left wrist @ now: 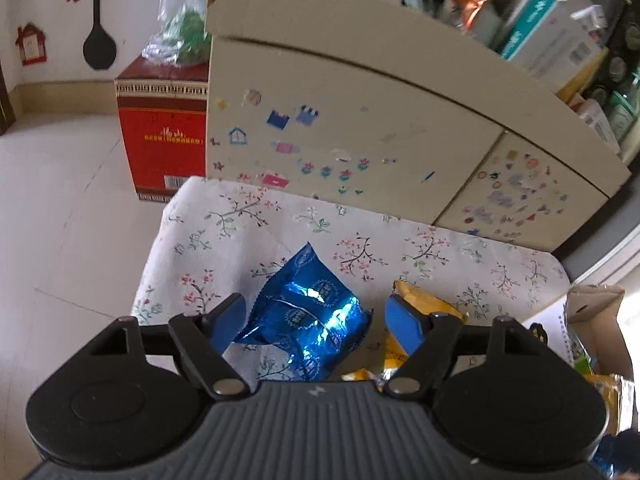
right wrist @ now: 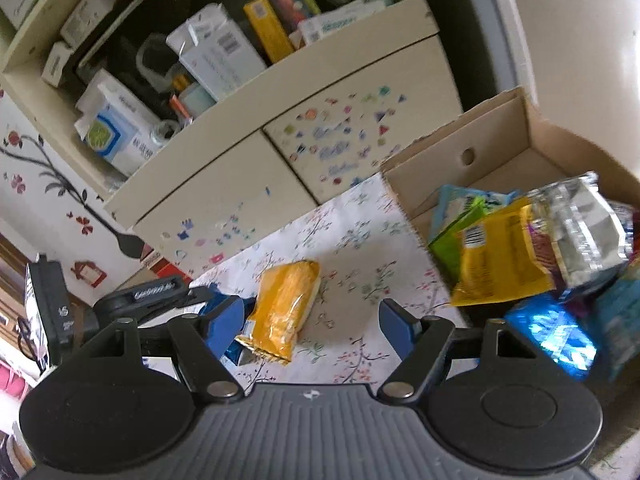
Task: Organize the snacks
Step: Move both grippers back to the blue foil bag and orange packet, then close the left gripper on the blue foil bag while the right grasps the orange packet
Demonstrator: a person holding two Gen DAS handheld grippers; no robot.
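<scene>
Between our left gripper [left wrist: 316,316]'s spread jaws lie two blue foil snack packets [left wrist: 308,316], unpressed, on the floral tablecloth [left wrist: 400,248]. Our right gripper [right wrist: 312,320] gapes wide and empty above one yellow snack packet [right wrist: 284,308]. One cardboard box [right wrist: 500,140] beside it holds several more snack bags, heaped.

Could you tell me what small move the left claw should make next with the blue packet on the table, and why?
Probably close the left claw on the blue foil packet. The packet lies on the floral tablecloth between the open blue pads, which do not yet seem to press it. Once gripped, it could go to the cardboard box where other snacks already sit.
</scene>
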